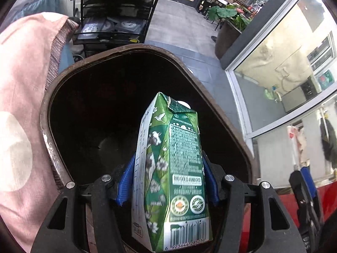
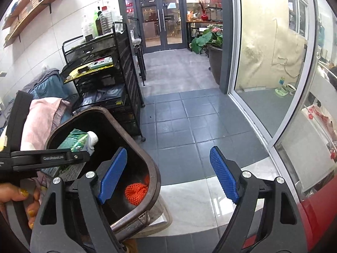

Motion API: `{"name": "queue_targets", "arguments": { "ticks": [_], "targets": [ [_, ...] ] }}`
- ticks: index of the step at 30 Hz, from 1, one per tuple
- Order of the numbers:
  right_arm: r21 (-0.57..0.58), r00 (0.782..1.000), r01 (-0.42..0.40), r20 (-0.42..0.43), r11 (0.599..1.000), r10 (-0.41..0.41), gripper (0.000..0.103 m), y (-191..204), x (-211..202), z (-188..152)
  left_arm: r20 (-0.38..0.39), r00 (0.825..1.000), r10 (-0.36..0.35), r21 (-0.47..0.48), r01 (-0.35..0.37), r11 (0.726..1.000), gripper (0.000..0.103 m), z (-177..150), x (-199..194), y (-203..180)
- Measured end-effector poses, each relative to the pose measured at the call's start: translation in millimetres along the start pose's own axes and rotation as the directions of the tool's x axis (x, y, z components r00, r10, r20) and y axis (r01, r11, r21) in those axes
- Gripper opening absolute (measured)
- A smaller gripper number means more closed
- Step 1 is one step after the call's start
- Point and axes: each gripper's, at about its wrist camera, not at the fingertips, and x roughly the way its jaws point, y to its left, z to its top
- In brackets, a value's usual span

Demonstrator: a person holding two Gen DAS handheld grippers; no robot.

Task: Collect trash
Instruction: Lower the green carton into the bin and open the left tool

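While the left gripper [image 1: 168,181] clamps the milk carton [image 1: 170,181] above the bin's rim [image 1: 45,126], right gripper [image 2: 168,177] jaws gape.

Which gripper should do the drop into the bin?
Left. The left gripper already clamps the milk carton over the open bin; the right gripper is open, empty, and beside the bin.

**Surfaces and finishes**

Between the jaws, the green printed paperboard milk carton [image 1: 172,179] looks glossy. The jaw pads [image 2: 224,174] are ribbed blue plastic. Beyond, the brown plastic trash bin [image 1: 48,143] has a scuffed rim; inside lies orange knitted netting [image 2: 135,193].
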Motion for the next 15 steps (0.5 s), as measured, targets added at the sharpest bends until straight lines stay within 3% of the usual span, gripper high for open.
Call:
{"name": "queue_targets", "arguments": {
  "ticks": [6,10,15],
  "targets": [
    [-0.003,1.000,-0.010,-0.001,1.000,0.010,0.081,2,0,-3,0.004,1.000,0.025,0.013,-0.025,1.000,0.067,0,1,1],
    [0.003,1.000,-0.012,0.005,1.000,0.012,0.081,2,0,-2,0.054,0.997,0.061,0.068,-0.064,0.996,0.077,-1,-9,-5],
    [0.017,0.999,-0.016,0.032,1.000,0.015,0.081,1,-7,0,0.140,0.985,0.096,0.106,-0.112,0.988,0.080,-10,-34,-10]
  ]
}}
